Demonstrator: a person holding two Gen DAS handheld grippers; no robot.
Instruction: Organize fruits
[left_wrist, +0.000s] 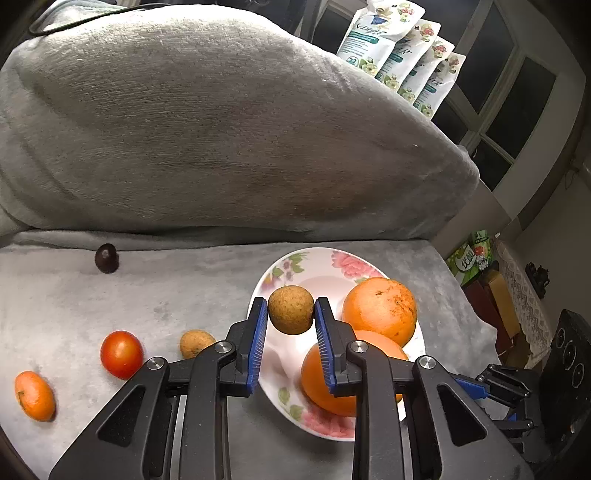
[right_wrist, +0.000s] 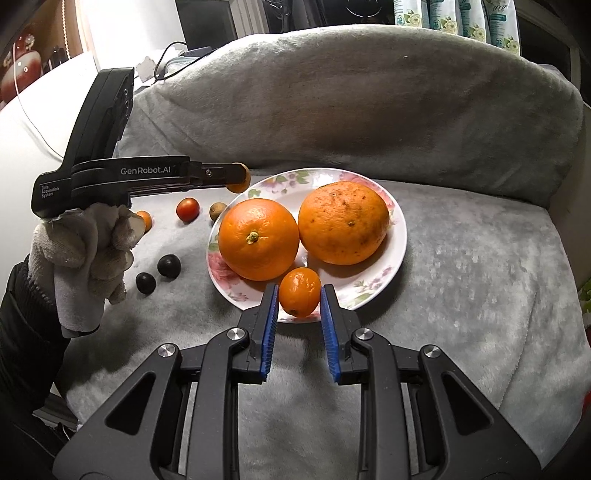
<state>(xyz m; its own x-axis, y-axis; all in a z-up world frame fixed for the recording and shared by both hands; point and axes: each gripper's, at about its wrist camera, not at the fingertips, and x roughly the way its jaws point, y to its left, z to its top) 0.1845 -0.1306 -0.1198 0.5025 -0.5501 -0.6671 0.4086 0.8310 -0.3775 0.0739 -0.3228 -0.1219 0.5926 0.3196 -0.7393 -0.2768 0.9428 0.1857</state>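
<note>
Nearest the right gripper (right_wrist: 299, 295), fingers clamp a small orange fruit (right_wrist: 299, 291) over the plate (right_wrist: 397, 236) rim. Left gripper (left_wrist: 290, 310) fingers hold a brown fruit (left_wrist: 291, 309) above the plate. Two oranges (right_wrist: 258, 238) are plated; tomato (left_wrist: 122, 354), tangerine (left_wrist: 35, 396) and dark fruit (left_wrist: 106, 257) remain on open sofa beyond

White plate (right_wrist: 400, 236), pink floral; oranges (right_wrist: 258, 239) orange; blanket (right_wrist: 461, 266) grey.

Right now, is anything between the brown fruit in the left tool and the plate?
Nothing visible. The left tool holds the brown fruit over the plate's bare far-left part; the two oranges sit further right.
</note>
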